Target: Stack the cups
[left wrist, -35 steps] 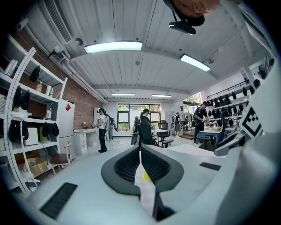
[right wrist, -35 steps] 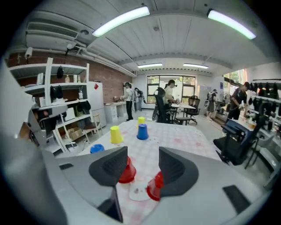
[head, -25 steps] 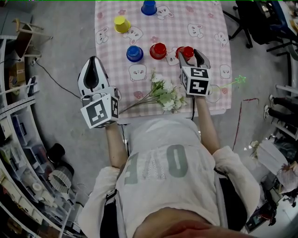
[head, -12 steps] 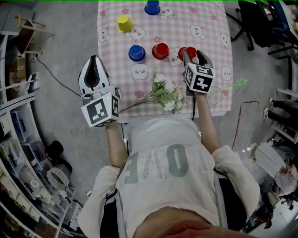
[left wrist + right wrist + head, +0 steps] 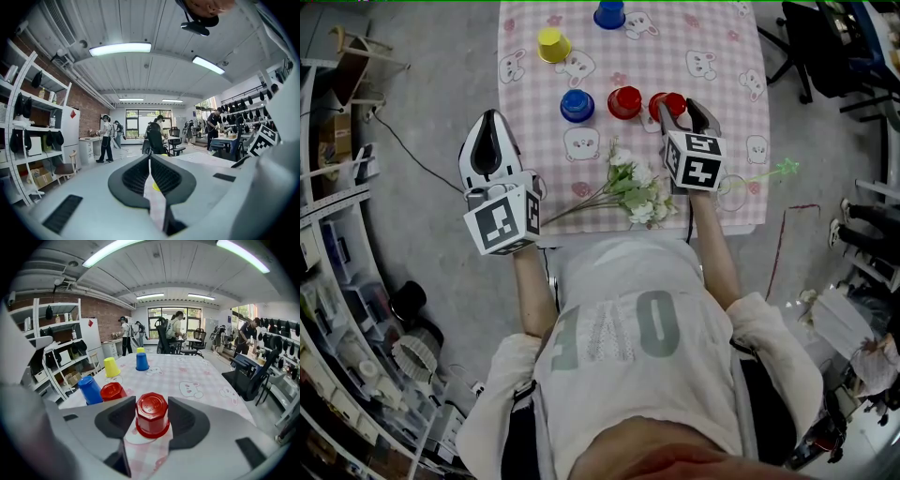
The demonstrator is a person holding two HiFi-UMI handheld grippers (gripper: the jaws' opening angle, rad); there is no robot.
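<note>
Five upturned cups stand on the pink checked table (image 5: 712, 56). The near red cup (image 5: 667, 101) (image 5: 151, 408) sits on the cloth between the jaws of my right gripper (image 5: 680, 108) (image 5: 151, 417). Those jaws are closing, with slim gaps still showing beside the cup. Left of it stand a second red cup (image 5: 624, 101) (image 5: 112, 392) and a blue cup (image 5: 577, 105) (image 5: 90, 389). Farther off are a yellow cup (image 5: 552, 44) (image 5: 111, 366) and another blue cup (image 5: 609, 13) (image 5: 142, 361). My left gripper (image 5: 490, 122) (image 5: 150, 164) hangs shut and empty beyond the table's left edge.
A bunch of white artificial flowers (image 5: 633, 187) lies near the table's front edge, left of my right gripper. A green star wand (image 5: 778, 166) lies at the front right. Shelving lines the left side of the room. Office chairs stand right of the table.
My right gripper has shifted slightly around the near red cup and its jaws have drawn in a little. The left gripper has stayed where it was.
</note>
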